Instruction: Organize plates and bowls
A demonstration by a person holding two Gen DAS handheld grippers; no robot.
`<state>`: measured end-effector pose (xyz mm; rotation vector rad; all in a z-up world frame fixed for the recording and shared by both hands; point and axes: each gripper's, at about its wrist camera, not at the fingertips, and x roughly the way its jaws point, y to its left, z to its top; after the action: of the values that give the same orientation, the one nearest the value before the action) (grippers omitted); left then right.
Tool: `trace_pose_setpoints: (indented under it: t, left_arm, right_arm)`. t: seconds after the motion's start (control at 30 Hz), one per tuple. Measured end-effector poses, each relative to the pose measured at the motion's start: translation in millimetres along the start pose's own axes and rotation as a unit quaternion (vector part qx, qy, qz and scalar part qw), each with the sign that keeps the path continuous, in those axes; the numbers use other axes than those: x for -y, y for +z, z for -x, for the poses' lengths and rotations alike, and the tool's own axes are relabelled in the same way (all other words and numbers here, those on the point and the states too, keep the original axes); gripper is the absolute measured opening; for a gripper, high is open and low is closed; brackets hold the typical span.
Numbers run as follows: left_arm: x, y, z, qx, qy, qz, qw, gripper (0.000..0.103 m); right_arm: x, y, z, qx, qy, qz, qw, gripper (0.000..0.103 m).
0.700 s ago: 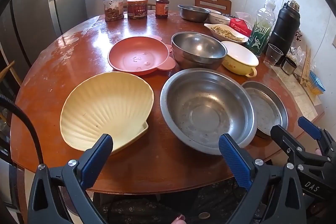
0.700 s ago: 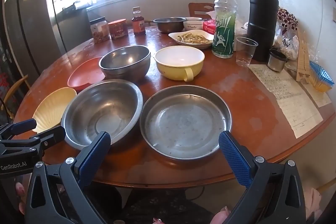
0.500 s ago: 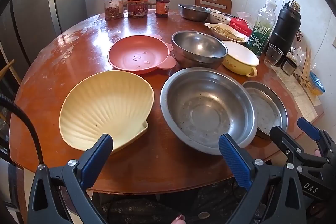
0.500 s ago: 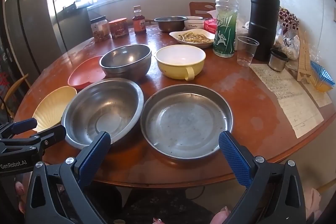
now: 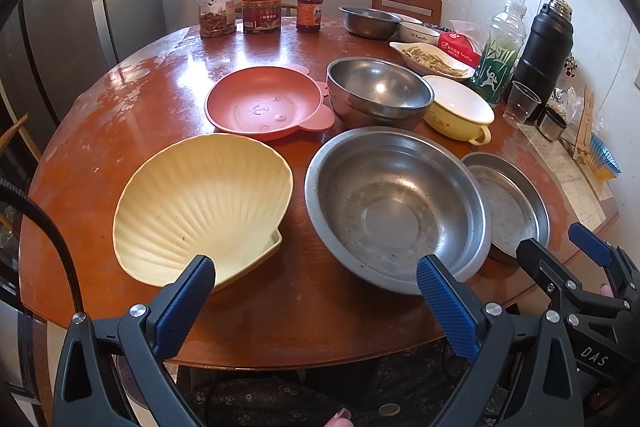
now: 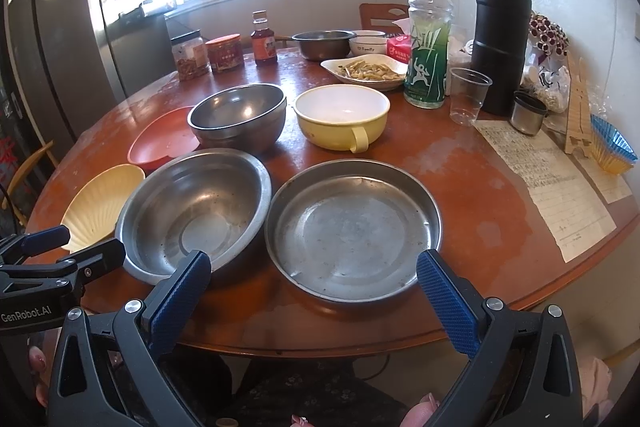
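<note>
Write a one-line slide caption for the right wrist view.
Open right claw hovers at the table edge before a flat steel pan and steel basin.

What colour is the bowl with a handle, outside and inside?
Handled bowl: yellow outside, white inside; clearest in the right wrist view.

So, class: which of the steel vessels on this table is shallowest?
The flat steel pan, nearest the right gripper; its low wall differs from the deep bowls.

The bench (image 5: 168, 79) carries three steel bowls (image 5: 394, 211), one steel plate (image 6: 354, 227), one shell dish (image 5: 200, 207), one pink dish (image 5: 262, 105), one yellow bowl (image 6: 342, 115), two jars (image 5: 216, 11), two bottles (image 6: 428, 59).
</note>
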<state>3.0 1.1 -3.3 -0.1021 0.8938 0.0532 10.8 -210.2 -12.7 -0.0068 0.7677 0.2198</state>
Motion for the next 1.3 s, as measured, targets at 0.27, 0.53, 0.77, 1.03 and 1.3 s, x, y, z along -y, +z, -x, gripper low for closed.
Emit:
trace_pose_setpoints:
  t: [0.27,0.53,0.77,1.03,1.3]
  left_arm:
    - [-1.2,-0.6,-0.1,0.0,-0.004,0.005,1.0,0.102]
    - [-1.0,-0.6,-0.5,-0.001,-0.002,0.006,1.0,0.102]
    - [-4.4,-0.6,2.5,0.01,-0.007,0.009,0.9999,0.102]
    - [-24.9,-0.1,10.2,0.022,-0.004,0.036,0.9991,0.102]
    - [-73.7,1.6,18.1,0.013,0.026,0.082,0.9962,0.102]
  right_arm:
    - [0.3,-0.6,-1.7,-0.003,0.0,0.002,1.0,0.103]
    - [0.0,0.1,-2.1,-0.004,-0.003,0.005,1.0,0.103]
    - [-2.5,2.2,-1.6,-0.003,-0.002,0.01,1.0,0.103]
    - [-13.4,12.0,-3.1,0.0,0.013,0.017,1.0,0.103]
    - [-50.5,39.8,-3.8,0.013,0.065,0.052,0.996,0.103]
